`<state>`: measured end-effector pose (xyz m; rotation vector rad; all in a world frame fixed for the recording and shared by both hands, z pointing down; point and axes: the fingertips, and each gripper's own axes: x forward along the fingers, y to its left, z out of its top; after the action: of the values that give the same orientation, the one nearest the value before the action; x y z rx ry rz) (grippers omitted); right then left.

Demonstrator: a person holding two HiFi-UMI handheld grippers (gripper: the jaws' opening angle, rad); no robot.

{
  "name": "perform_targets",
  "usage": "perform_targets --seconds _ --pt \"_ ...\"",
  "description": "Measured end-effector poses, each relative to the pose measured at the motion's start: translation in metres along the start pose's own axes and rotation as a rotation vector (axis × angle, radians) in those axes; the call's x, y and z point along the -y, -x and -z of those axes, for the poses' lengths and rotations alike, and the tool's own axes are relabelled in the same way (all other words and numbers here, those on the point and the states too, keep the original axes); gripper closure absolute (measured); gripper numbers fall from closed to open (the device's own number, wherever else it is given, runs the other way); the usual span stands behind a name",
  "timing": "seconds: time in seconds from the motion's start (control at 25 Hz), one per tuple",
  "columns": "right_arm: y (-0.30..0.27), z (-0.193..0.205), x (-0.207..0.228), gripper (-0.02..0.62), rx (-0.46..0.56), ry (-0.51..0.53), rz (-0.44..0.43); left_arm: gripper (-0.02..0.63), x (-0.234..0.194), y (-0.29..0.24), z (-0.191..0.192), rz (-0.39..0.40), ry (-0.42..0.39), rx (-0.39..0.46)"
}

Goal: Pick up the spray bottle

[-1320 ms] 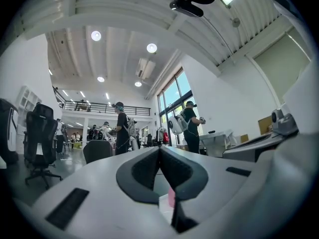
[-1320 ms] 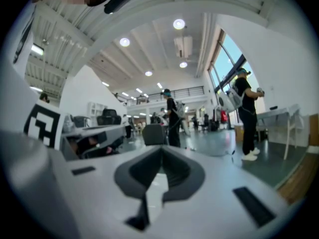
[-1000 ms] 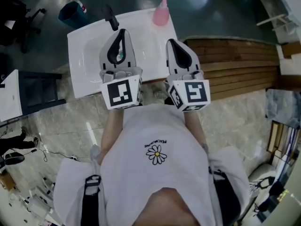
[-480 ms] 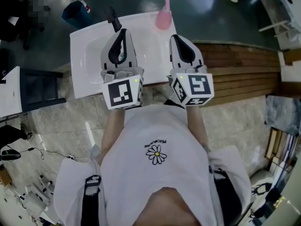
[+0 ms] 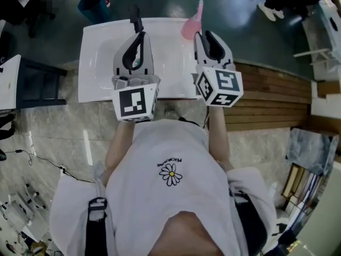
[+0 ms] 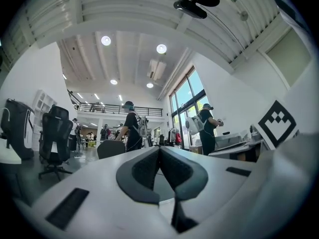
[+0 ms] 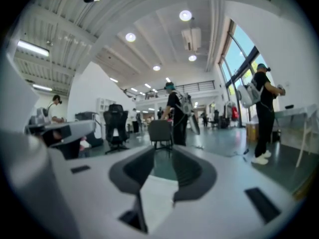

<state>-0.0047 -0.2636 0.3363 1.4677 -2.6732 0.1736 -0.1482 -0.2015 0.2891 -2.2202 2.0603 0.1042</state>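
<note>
A pink spray bottle [image 5: 192, 25] stands at the far right corner of a white washbasin [image 5: 98, 71]; neither gripper view shows it. My right gripper [image 5: 204, 34] hovers just right of and nearer than the bottle, apart from it. Its jaws are opening, and the right gripper view shows a gap at my right gripper [image 7: 162, 151] with nothing in it. My left gripper [image 5: 139, 35] is held over the basin's middle. In the left gripper view the tips of my left gripper [image 6: 159, 149] meet, empty.
A black tap [image 5: 134, 16] rises at the basin's far edge. A blue bin [image 5: 94, 3] stands on the floor beyond it. Wooden slats [image 5: 272, 87] lie to the right. People and office chairs [image 7: 115, 126] fill the room ahead.
My right gripper has moved forward to beside the pink bottle and its jaws have parted. The left gripper has stayed over the basin.
</note>
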Motion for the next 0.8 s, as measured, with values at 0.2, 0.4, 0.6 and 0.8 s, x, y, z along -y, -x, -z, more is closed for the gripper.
perform_targets --seconds 0.2,0.4,0.6,0.8 --pt "-0.021 0.01 0.009 0.408 -0.042 -0.012 -0.008 0.586 -0.008 0.004 0.001 -0.027 -0.004 0.002" --pt "-0.044 0.02 0.018 0.336 -0.086 -0.007 -0.004 0.586 -0.011 0.005 0.004 -0.041 -0.015 -0.001" --pt "-0.073 0.031 0.036 0.319 -0.121 0.023 0.03 0.586 -0.015 0.011 0.007 -0.045 -0.034 -0.005" --pt "-0.103 0.054 0.058 0.316 -0.189 0.037 0.054 0.586 -0.021 0.015 0.008 -0.071 -0.052 -0.006"
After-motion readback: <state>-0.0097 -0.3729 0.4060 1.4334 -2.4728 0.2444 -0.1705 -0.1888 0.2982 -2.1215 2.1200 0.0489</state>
